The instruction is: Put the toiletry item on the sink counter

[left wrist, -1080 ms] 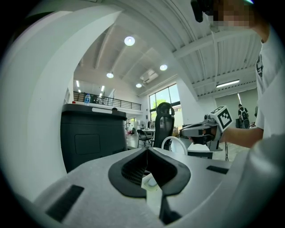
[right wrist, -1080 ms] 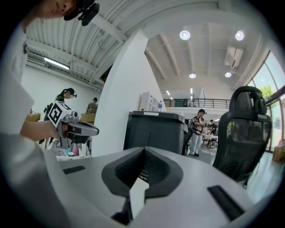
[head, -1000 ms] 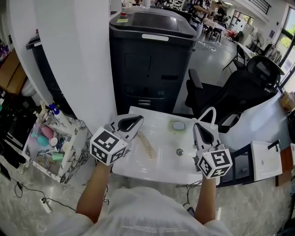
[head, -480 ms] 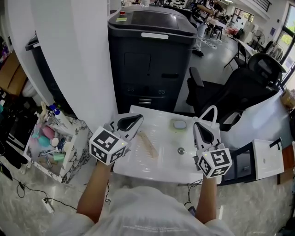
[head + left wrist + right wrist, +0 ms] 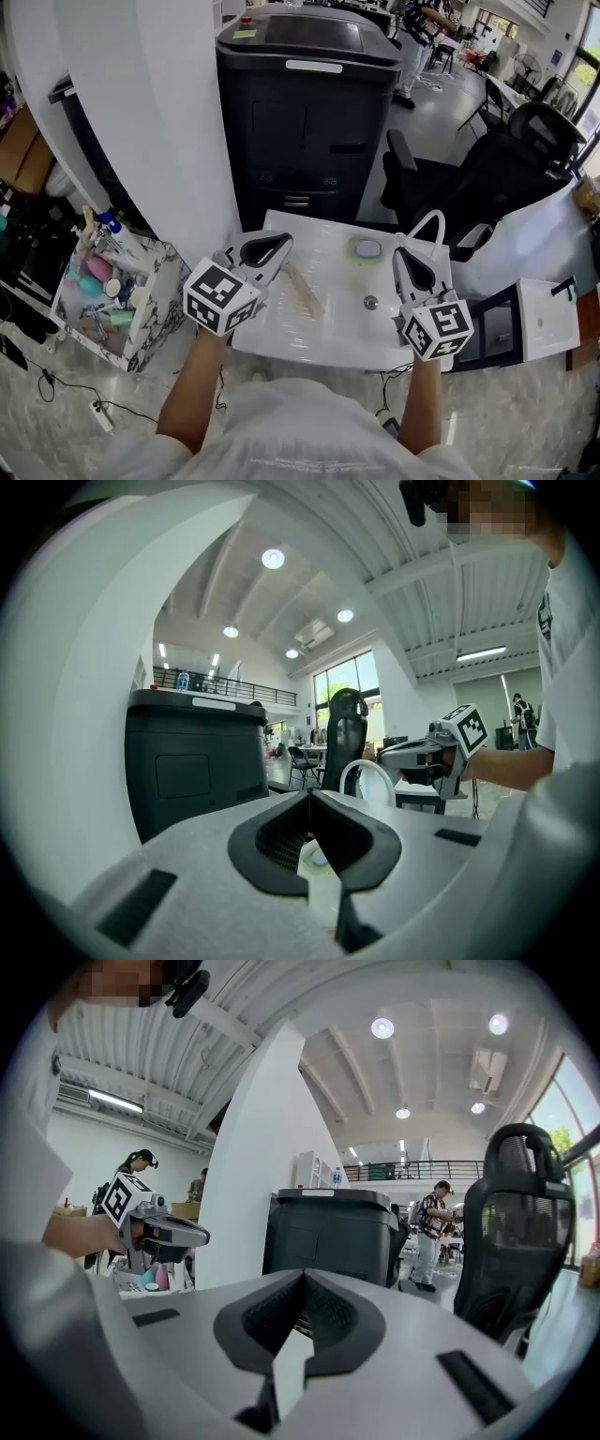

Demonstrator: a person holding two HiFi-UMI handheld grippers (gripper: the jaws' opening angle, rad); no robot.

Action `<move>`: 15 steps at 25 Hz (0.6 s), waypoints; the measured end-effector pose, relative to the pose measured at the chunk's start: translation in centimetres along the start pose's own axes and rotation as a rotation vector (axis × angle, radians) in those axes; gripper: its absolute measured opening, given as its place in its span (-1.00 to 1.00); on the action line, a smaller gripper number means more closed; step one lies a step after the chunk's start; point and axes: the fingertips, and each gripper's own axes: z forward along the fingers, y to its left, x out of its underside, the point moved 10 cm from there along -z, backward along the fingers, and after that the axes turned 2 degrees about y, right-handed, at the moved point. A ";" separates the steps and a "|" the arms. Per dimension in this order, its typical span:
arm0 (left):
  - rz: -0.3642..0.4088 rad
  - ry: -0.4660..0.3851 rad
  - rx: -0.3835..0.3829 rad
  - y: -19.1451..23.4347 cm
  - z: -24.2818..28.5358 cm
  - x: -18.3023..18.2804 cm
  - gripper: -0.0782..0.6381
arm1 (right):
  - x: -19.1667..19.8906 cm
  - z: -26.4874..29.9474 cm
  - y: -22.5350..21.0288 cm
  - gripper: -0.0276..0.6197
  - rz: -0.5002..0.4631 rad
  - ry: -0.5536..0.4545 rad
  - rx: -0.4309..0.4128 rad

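Closest to the camera, a person's two bare forearms reach forward, each hand holding a gripper topped by a cube of square markers. The left gripper (image 5: 278, 246) hovers over the left edge of a white sink counter (image 5: 328, 330). Its jaws are closed tip to tip with nothing between them. The right gripper (image 5: 412, 261) hangs over the counter's right side, its jaws likewise pressed together and empty. Between the two, nearer the left gripper, a pale beige, elongated toiletry item (image 5: 302, 289) lies flat on the counter, touched by neither gripper. A round drain (image 5: 371, 302) sits to its right, and a small grey-green pad (image 5: 367, 249) lies beyond that, near the back edge. A white looped faucet (image 5: 429, 225) arches just behind the right gripper. On the floor to the left stands a marbled basket (image 5: 155, 314) crowded with bottles and tubes, set against a wide white column (image 5: 159, 112). Directly behind the counter a tall black machine (image 5: 309, 122) blocks the way ahead. A black office chair (image 5: 487, 178) stands to its right, and a small white table (image 5: 544, 323) sits lower right. Far back, people stand among desks.
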 end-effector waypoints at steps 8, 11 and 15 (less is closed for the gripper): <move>-0.009 0.017 0.027 0.3 1.3 0.5 -0.75 | 0.7 -0.2 -0.5 -0.93 -0.018 0.051 0.043; -0.005 0.016 0.039 0.3 1.9 0.3 -0.75 | 0.7 -0.4 -0.8 -0.93 -0.020 0.055 0.052; 0.003 0.020 0.056 0.1 2.4 0.2 -0.75 | 0.8 -0.6 -1.0 -0.93 -0.021 0.048 0.055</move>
